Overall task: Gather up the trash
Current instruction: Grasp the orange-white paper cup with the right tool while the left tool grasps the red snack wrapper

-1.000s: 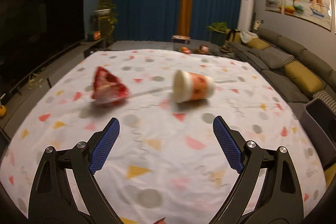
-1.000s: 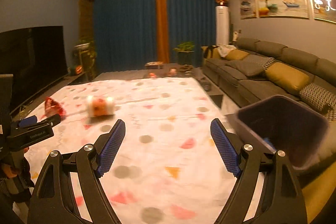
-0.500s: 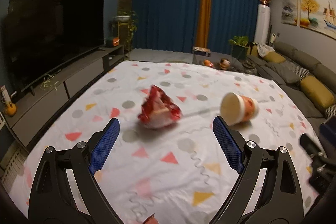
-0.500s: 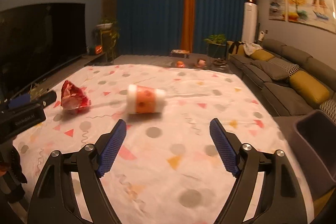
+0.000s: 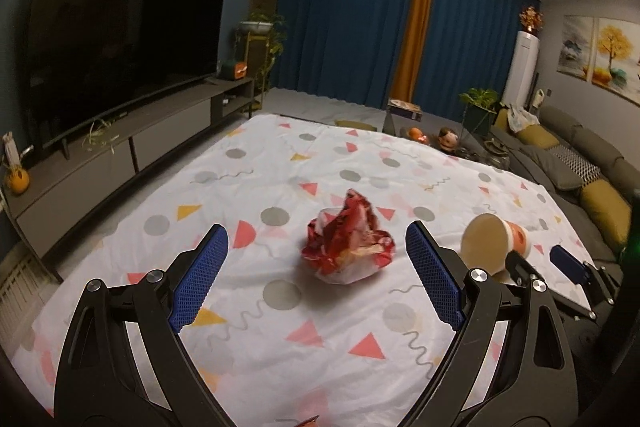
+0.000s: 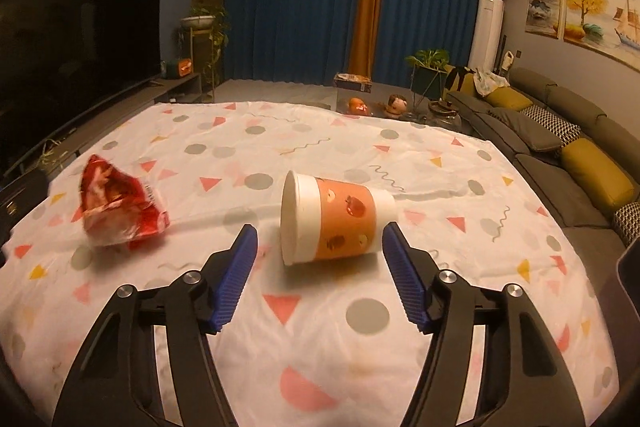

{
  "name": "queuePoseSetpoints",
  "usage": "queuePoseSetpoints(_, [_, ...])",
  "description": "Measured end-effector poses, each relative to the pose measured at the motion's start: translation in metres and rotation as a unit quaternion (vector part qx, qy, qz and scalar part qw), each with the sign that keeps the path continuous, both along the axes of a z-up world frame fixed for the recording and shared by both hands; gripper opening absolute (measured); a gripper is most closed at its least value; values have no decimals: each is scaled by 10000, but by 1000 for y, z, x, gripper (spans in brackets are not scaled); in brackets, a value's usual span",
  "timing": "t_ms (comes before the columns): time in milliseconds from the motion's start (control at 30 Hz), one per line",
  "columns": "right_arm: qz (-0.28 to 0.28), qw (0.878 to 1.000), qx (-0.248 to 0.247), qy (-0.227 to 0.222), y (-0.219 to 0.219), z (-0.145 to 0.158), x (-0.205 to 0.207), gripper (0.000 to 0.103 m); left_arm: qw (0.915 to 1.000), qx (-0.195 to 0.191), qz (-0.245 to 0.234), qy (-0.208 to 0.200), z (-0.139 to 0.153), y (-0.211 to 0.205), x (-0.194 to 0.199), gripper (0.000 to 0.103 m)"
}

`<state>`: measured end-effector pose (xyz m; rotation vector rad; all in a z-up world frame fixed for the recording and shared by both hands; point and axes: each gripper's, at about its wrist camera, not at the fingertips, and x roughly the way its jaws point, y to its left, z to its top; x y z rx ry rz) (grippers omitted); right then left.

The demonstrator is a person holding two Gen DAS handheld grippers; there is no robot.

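Note:
A crumpled red and white wrapper (image 5: 348,243) lies on the patterned cloth (image 5: 280,327). My left gripper (image 5: 316,279) is open, its blue pads just short of the wrapper on either side. An orange and white paper cup (image 6: 332,223) lies on its side to the wrapper's right. My right gripper (image 6: 320,275) is open, its pads flanking the cup's near side without touching it. The wrapper also shows in the right wrist view (image 6: 116,207), the cup (image 5: 492,243) and right gripper (image 5: 540,263) in the left wrist view.
A TV stand (image 5: 100,155) runs along the left. A grey sofa (image 6: 568,155) with yellow cushions runs along the right. A dark bin's rim (image 6: 630,267) shows at the right edge. A low table with small items (image 6: 380,105) stands beyond the cloth.
Both grippers have moved forward and down. The left now centres on the wrapper, the right on the cup. Both stayed open.

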<state>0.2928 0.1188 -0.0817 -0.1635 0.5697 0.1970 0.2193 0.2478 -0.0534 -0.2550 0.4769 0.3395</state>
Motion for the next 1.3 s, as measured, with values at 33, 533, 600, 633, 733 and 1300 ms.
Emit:
queuePoseSetpoints(33, [-26, 10000, -8, 10, 2, -1, 4, 61, 10000, -27, 6, 8, -1, 2, 0, 89])
queuePoseSetpoints(533, [-258, 9988, 162, 377, -6, -15, 29, 15, 9995, -88, -208, 206, -8, 4, 19, 89])
queuePoseSetpoints(600, [-294, 9986, 212, 376, -13, -15, 28, 10, 9990, -175, -253, 313, -12, 6, 28, 88])
queuePoseSetpoints(633, [-306, 9986, 227, 368, -16, -15, 27, 9, 9987, -219, -259, 372, -15, 7, 32, 87])
queuePoseSetpoints(733, [-343, 9986, 254, 308, -24, -13, 23, 6, 9974, -293, -324, 582, -24, 8, 46, 77])
queuePoseSetpoints(1300, [-207, 9994, 290, 32, -48, -4, -12, 4, 9937, -227, -763, 791, -38, -5, 64, 24])
